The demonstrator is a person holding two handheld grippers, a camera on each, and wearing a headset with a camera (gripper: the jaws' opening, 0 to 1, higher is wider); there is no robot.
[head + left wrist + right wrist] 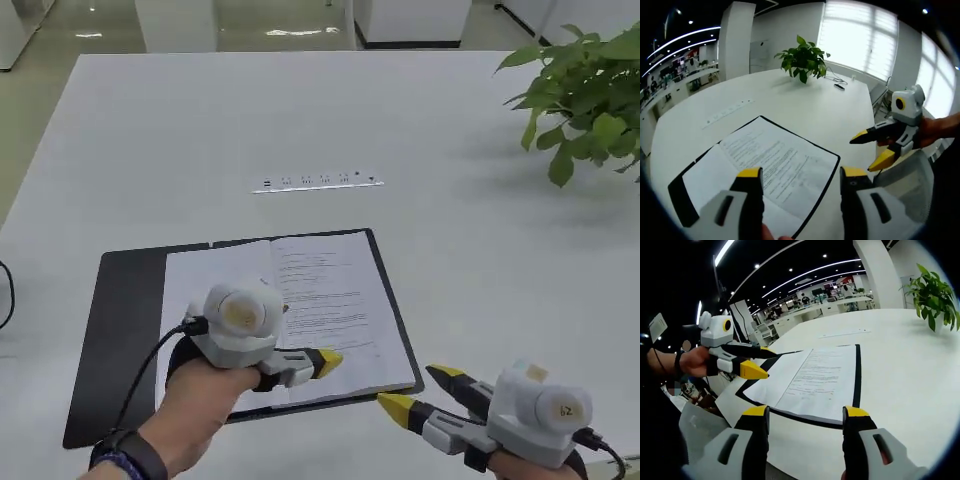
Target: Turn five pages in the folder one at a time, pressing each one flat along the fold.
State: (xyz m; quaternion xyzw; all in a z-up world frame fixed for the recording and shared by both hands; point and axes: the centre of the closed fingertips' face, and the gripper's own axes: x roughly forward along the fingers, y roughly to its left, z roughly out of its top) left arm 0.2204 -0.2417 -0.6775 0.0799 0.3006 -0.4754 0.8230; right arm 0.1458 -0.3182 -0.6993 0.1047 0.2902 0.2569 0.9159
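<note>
My left gripper [322, 361] hangs over the near part of the open folder [125, 310], above the bottom of the right-hand page [335, 295], and points toward the table's right edge. In the left gripper view its jaws stand wide apart with nothing between them. My right gripper [420, 388] is off the folder's near right corner, over bare table [300, 120] by the near edge. Its jaws are spread as well and hold nothing. The two grippers point at each other across that corner of the folder and are well apart.

The folder lies open and flat close to the near edge of the table, black covers down. A printed sheet is on the right of the fold and a mostly blank sheet [195, 285] on the left. A wide strip of black cover shows past that sheet's left side.

Beyond the folder, toward the middle of the table, a narrow socket strip [315, 182] is set into the white top. A leafy green plant [585, 90] stands near the far right corner. A dark band [130, 455] circles my left wrist, and a black cable [150, 360] runs back from the left gripper over the folder's left cover.
</note>
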